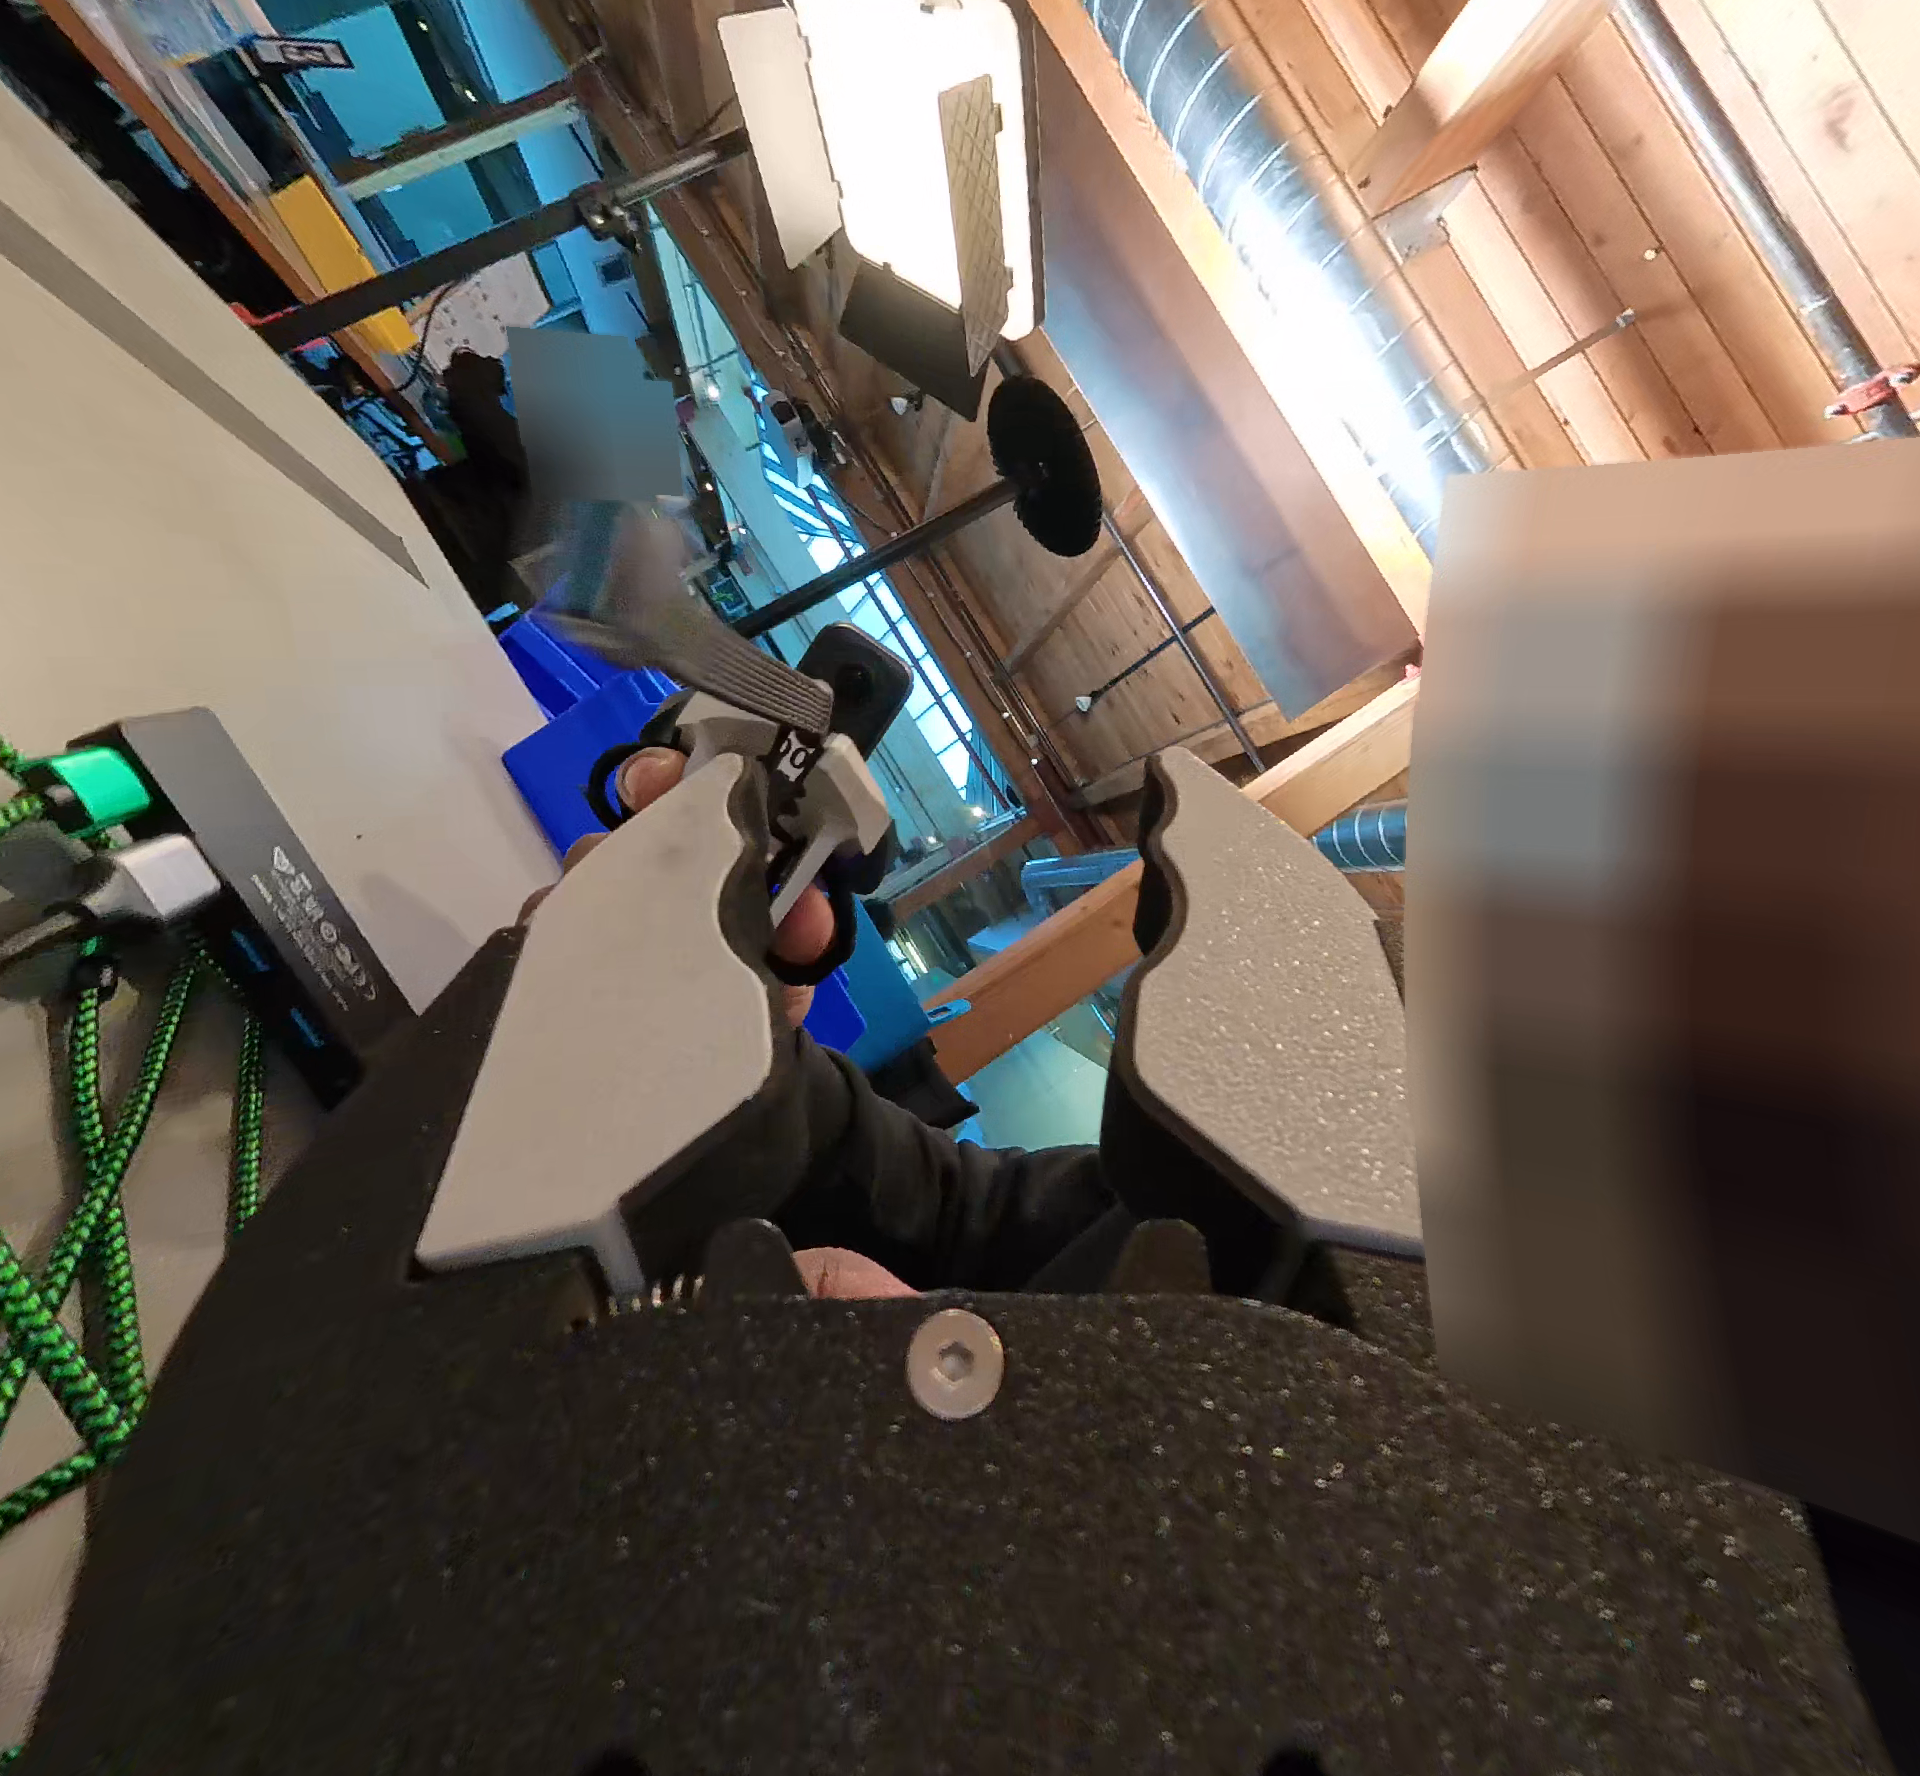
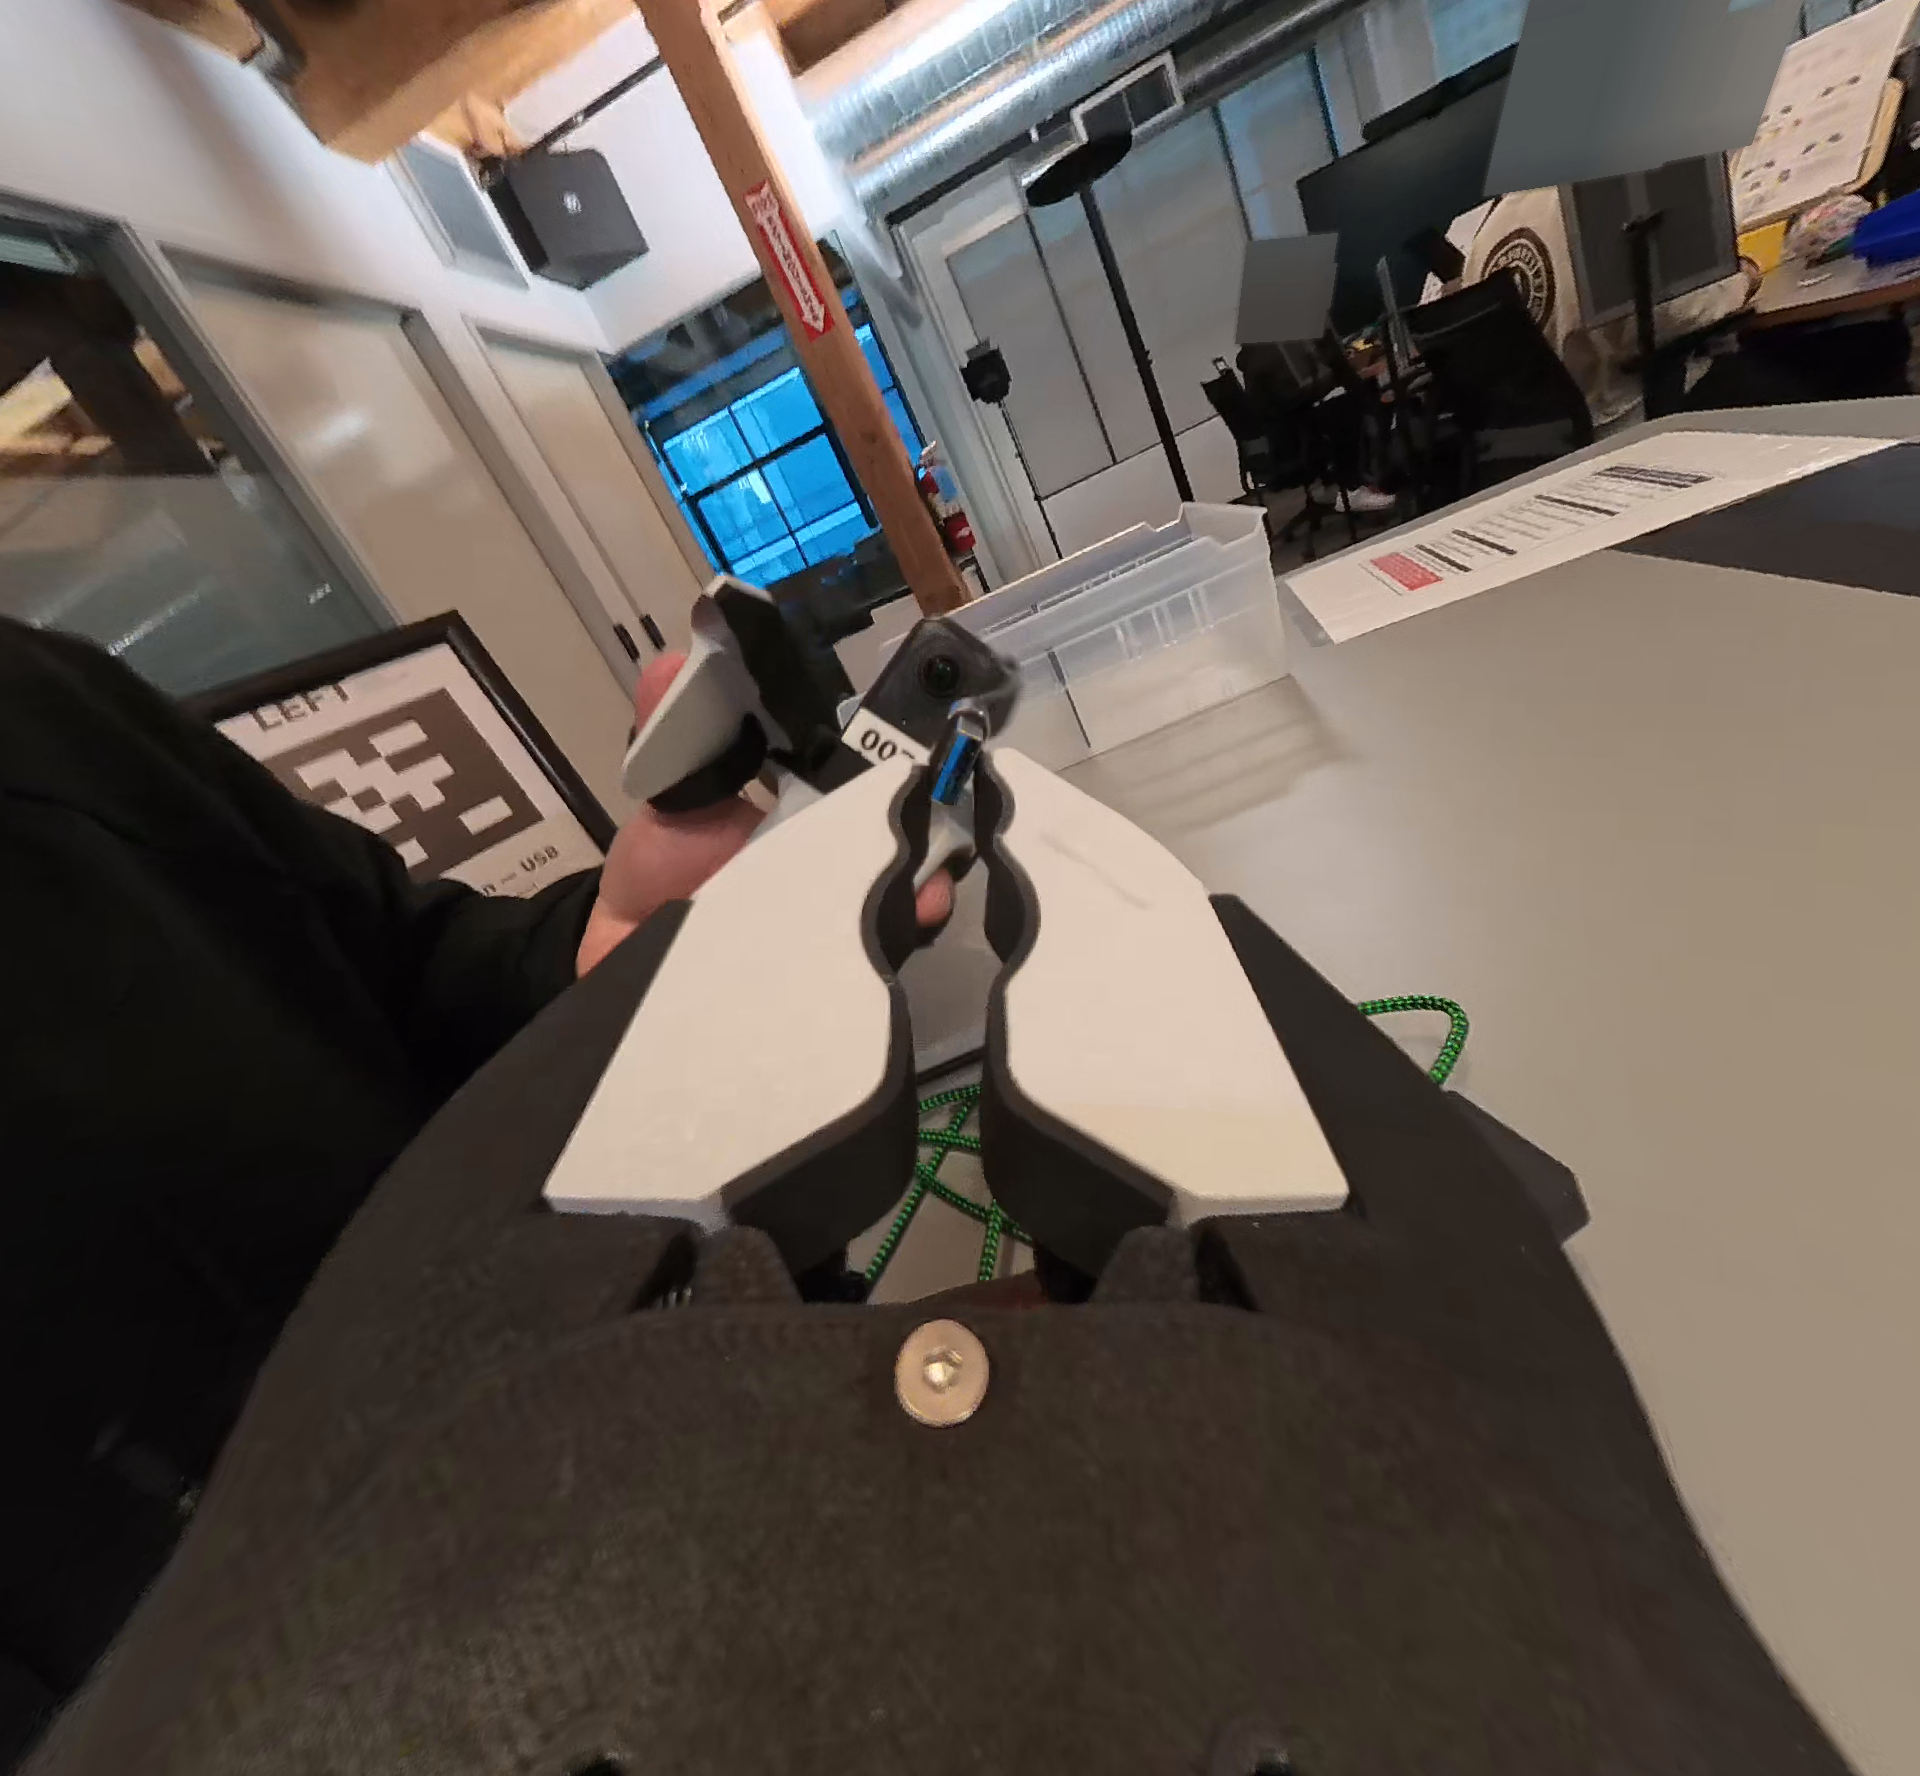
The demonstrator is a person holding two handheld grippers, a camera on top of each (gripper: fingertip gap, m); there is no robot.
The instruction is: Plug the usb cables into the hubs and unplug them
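In the right wrist view my right gripper [image 2: 954, 817] is shut on a USB plug [image 2: 951, 772] with a blue metal tip and pale body, held up above the grey table [image 2: 1558, 895]. Its green braided cable [image 2: 940, 1160] hangs below the fingers. In the left wrist view my left gripper [image 1: 951, 791] is open and empty, tilted up toward the ceiling. A black USB hub [image 1: 244, 869] lies at the left with a green plug [image 1: 94, 783] and a pale grey plug [image 1: 156, 879] in it. Green braided cables [image 1: 88, 1207] trail from it.
A clear plastic bin [image 2: 1132, 625] and a printed sheet [image 2: 1507, 531] lie on the far table. A framed marker board [image 2: 416, 770] stands at left. Blue bins [image 1: 582, 687] sit beyond the table edge. Each view shows the other hand-held gripper close ahead. Spacing between my two grippers at the tips: around 5 cm.
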